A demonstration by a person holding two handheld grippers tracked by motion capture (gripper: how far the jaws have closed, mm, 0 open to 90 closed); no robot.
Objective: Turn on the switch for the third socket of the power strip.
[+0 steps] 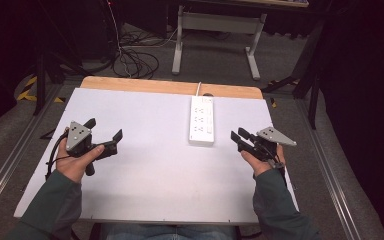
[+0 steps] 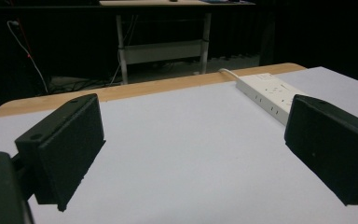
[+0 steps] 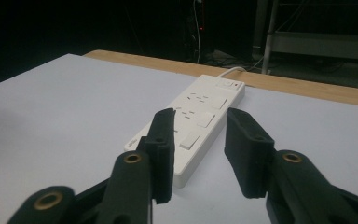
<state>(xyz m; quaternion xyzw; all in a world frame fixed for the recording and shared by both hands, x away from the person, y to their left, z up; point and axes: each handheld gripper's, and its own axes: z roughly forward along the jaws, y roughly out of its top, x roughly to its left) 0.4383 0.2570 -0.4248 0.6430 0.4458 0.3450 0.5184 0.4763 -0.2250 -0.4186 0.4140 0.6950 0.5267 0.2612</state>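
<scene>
A white power strip lies flat on the white table top, right of the middle, its cord running off the far edge. My left gripper rests on the left side of the table in a person's hand, jaws spread wide and empty. From the left gripper view the strip sits far off to the right. My right gripper is held just right of the strip, pointing at it, jaws apart with nothing between them. In the right gripper view the strip lies right ahead of the fingertips, apart from them.
A bare wooden strip runs along the table's far edge. Beyond it stand a white desk frame and cables on the floor. Dark stands flank both sides of the table.
</scene>
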